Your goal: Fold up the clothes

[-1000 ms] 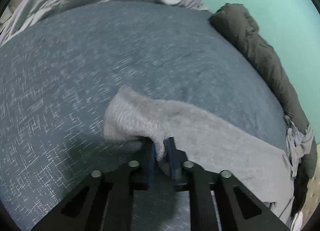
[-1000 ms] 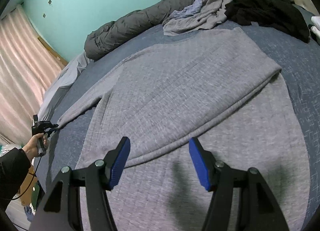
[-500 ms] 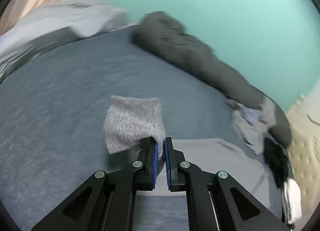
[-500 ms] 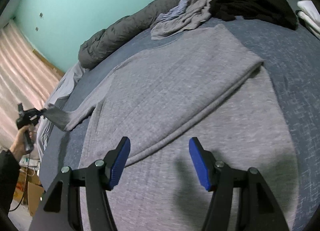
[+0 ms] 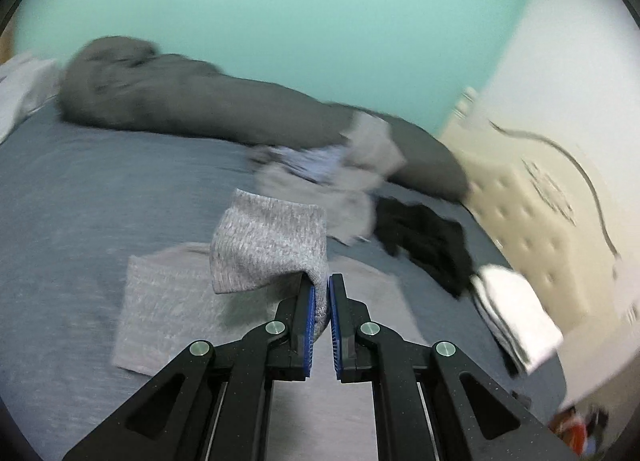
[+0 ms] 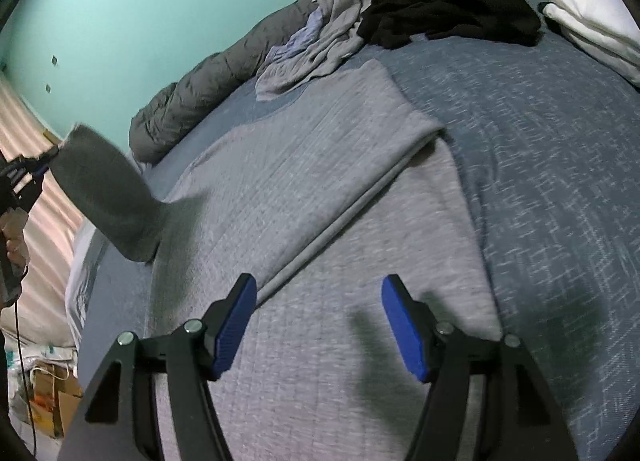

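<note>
The grey sweater (image 6: 320, 189) lay spread across the middle of the bed (image 6: 540, 165), partly folded over itself, its sleeve cuff (image 5: 272, 245) lifted off the bed and pinched between the pressed-together pads of the left tongs (image 5: 321, 303). The right tongs (image 6: 318, 325) hung over the sweater's near part with their jaws spreading wider and nothing between them. Along the bed's far edge lay a rolled dark grey duvet (image 6: 200, 101), with loose grey clothes (image 6: 332, 33), a black garment (image 6: 452, 9) and folded white laundry (image 6: 592, 17) toward the headboard (image 5: 540, 197) corner.
</note>
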A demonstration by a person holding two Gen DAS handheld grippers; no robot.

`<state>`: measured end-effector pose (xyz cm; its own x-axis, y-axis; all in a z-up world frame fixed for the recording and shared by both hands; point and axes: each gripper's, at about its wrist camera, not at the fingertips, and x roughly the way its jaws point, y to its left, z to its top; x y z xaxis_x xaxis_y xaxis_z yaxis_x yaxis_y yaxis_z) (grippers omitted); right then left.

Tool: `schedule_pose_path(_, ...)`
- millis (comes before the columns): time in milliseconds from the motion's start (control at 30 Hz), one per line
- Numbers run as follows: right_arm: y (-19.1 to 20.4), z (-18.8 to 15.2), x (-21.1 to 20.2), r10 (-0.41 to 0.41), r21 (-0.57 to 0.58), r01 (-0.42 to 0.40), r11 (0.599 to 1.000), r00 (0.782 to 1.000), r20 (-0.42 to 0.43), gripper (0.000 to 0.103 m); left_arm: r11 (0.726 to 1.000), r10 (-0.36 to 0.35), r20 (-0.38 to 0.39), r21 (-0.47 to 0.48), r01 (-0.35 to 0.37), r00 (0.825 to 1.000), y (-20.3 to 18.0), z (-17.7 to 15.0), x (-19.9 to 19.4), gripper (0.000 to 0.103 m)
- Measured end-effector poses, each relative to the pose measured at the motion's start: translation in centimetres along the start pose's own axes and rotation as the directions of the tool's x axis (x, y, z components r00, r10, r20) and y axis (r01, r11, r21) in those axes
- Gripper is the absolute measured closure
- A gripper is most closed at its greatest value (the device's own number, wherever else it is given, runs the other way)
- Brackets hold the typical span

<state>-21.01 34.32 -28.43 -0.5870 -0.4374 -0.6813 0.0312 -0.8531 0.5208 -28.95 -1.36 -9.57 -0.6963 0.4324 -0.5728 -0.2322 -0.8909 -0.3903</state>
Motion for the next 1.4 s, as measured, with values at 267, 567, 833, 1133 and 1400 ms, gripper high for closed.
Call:
schedule_pose_path(267,-2.0,0.1,-1.5,0.012,0.054,-0.013,0.998,1.000,0.017,0.036,0.986,-0.044,-0.177,0.151,0.071,0.983,-8.7,-8.1,7.0,0.096)
schedule_pose_path(567,-2.9,-0.1,-2.8,0.011,0.084,-0.013,0.996,0.999,0.030,0.036,0.943,0.046,-0.335,0.326,0.069,0.941,-11.7,-18.4,11.6,0.095)
schedule_pose_path(833,-2.8,-0.6,-2.0,0.040,0.091,-0.041,0.995,0.999,0.011,0.035,0.942,0.050,-0.389,0.326,0.086,0.920,-11.1,-21.3,11.8,0.053)
schedule_pose_path(1133,-2.4,-1.2,0.4,0.057,0.089,-0.051,0.995,0.996,-0.072,0.035,0.972,0.123,-0.366,0.234,-0.037,0.922,-4.2,-20.6,8.4,0.047)
schedule_pose_path(1400,-1.3,-2.3,3.4,0.057,0.050,-0.050,0.998,0.986,-0.154,0.035,0.968,0.248,-0.376,0.123,-0.217,0.893,4.1,-20.9,6.3,0.047)
